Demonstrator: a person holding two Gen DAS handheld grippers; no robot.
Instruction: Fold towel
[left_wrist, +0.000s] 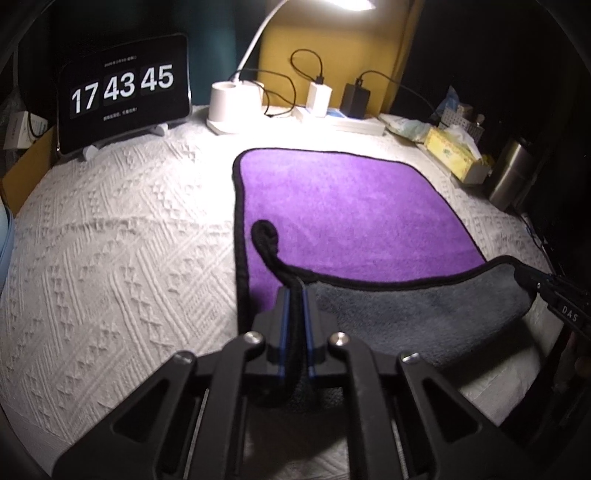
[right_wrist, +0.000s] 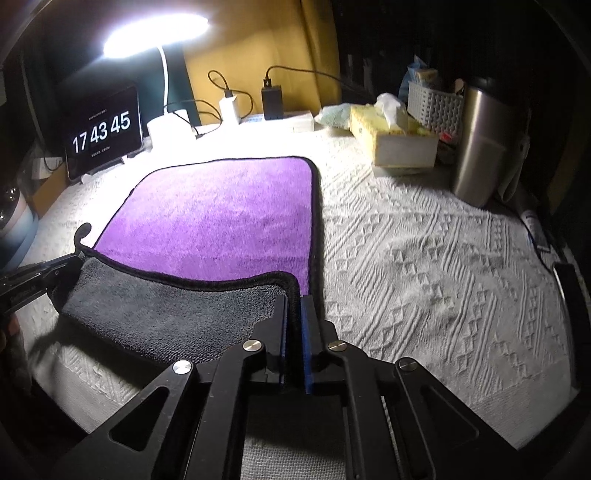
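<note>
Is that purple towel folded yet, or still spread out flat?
Partly folded: the towel lies mostly spread, but its near edge is lifted, grey underside showing, pinched by the left gripper and right gripper.

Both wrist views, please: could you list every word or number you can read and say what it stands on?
"17 43 45": on the tablet clock standing at the back of the table.
"DAS": on the right hand-held gripper, seen from the left wrist view.
Small lines above and below the clock digits: too small to read.
Lettering on the left hand-held gripper: blurred, unreadable.
</note>
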